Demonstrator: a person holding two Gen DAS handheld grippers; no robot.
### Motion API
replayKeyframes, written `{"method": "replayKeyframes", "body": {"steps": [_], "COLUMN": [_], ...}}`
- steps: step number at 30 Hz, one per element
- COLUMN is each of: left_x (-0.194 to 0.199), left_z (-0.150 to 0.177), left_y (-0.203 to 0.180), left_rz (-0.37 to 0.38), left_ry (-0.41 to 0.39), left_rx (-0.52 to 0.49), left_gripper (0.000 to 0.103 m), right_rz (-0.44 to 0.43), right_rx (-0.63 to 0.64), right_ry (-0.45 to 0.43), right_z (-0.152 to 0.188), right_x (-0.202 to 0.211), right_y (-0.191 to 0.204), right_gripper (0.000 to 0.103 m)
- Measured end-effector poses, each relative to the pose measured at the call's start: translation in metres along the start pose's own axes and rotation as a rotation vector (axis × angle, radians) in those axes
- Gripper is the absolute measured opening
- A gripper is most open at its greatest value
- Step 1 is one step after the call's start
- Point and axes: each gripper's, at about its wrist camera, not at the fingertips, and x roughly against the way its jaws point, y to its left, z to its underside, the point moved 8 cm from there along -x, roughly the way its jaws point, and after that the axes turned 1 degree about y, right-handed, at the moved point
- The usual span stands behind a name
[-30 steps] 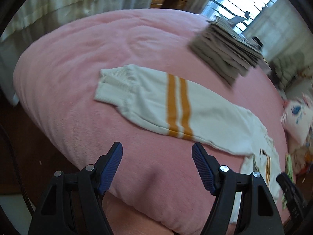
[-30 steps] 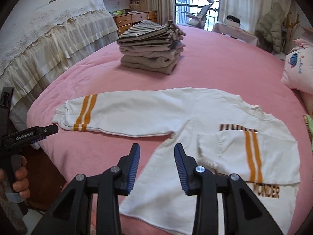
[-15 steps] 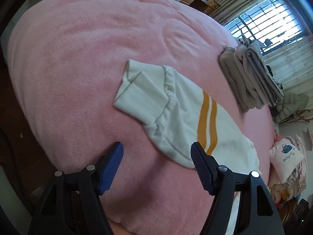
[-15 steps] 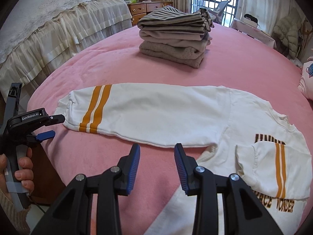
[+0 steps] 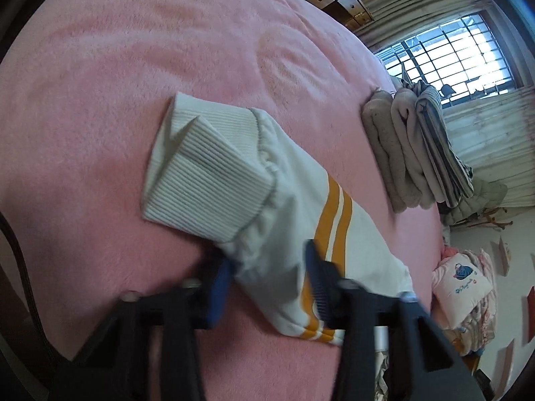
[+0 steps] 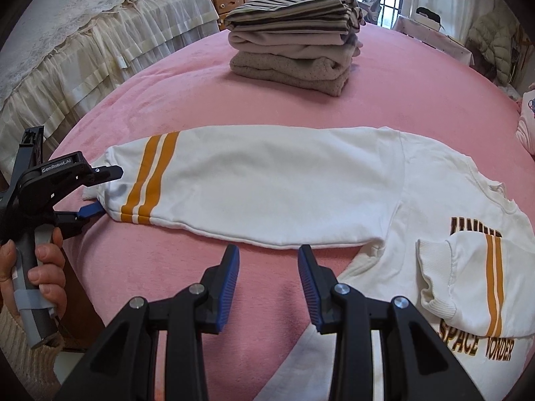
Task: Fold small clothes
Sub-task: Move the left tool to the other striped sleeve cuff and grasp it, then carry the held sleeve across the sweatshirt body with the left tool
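Both grippers have black plastic arms with silver screws at the joints and ribbed blue pads on the fingers (image 6: pixel 230 287). The left gripper (image 6: pixel 97 193), seen from the right wrist view, carries white lettering on its black body and a grey handle wrapped in grey tape. The hand (image 6: pixel 40 267) on it shows a cream knitted cuff.

Around you lies a pink bed (image 6: pixel 187 77) carrying a stack (image 6: pixel 294 46) of folded grey and striped clothes at its far side. Beside it you have a second bed (image 6: pixel 83 33) with a cream frilled cover. Behind the stack, a wooden dresser (image 6: pixel 230 1) stands near a barred window (image 5: pixel 448 56) with pale curtains. At the right edge, a printed pillow (image 5: pixel 463 284) rests beside a padded jacket (image 6: pixel 491 36).
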Motion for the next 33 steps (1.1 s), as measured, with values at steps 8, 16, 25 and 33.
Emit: {"method": "replayKeyframes", "body": {"steps": [8, 16, 25, 33], "left_x": [0.031, 0.042, 0.022, 0.011], "left_z": [0.004, 0.04, 0.124, 0.185], "left_y": [-0.054, -0.193, -0.329, -0.362], "left_rz": [-0.044, 0.134, 0.263, 0.223], "left_ry": [-0.107, -0.088, -0.014, 0.057], "left_rx": [-0.189, -0.39, -0.595, -0.7], "left_gripper": [0.011, 0.011, 0.012, 0.012], "right_rz": [0.022, 0.067, 0.149, 0.176], "right_rx": [-0.053, -0.162, -0.325, -0.458], "right_ry": [-0.018, -0.071, -0.117, -0.176], "right_z": [-0.004, -0.005, 0.032, 0.071], "right_x": [0.003, 0.03, 0.073, 0.111], "right_y": [-0.02, -0.076, -0.179, -0.246], "right_gripper": [0.037, 0.037, 0.037, 0.037]}}
